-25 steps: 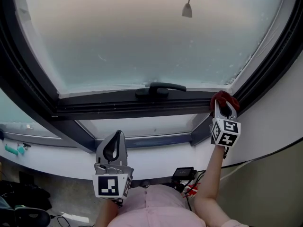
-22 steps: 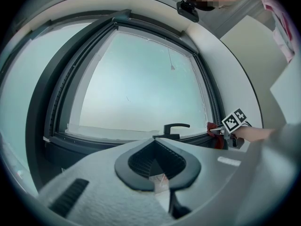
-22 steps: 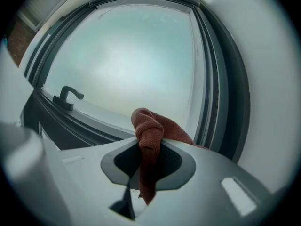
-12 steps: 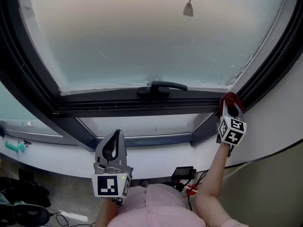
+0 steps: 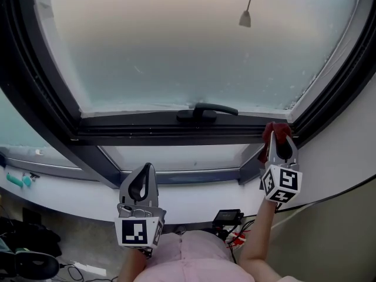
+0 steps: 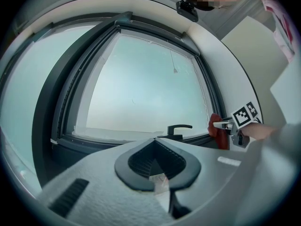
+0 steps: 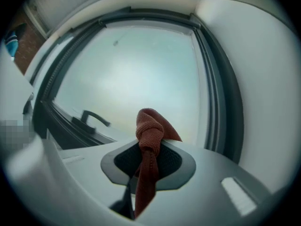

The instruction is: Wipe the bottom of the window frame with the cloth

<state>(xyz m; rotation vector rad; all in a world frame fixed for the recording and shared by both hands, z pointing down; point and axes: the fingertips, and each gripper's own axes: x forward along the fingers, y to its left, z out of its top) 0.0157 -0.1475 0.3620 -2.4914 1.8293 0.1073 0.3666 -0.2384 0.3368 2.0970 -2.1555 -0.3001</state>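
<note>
The dark bottom rail of the window frame (image 5: 147, 131) runs across the head view under the frosted pane, with a black handle (image 5: 205, 111) at its middle. My right gripper (image 5: 279, 138) is shut on a knotted red cloth (image 5: 275, 130), which lies against the rail's right end by the corner. In the right gripper view the cloth (image 7: 149, 135) bunches up between the jaws of the right gripper (image 7: 149, 145), with the handle (image 7: 91, 118) off to the left. My left gripper (image 5: 144, 169) hangs low and centre, shut on nothing. The left gripper (image 6: 155, 142) points at the pane and sees the cloth (image 6: 216, 128) at right.
A white sill (image 5: 194, 194) curves below the frame. A white wall (image 5: 338, 157) rises at the right. A pull-cord weight (image 5: 245, 19) hangs before the pane. Cables and a black box (image 5: 228, 216) lie on the floor near me; a teal object (image 5: 14, 181) sits far left.
The right gripper with the cloth slid right toward the corner, then came back left and a little lower along the rail. The left gripper stayed where it was.
</note>
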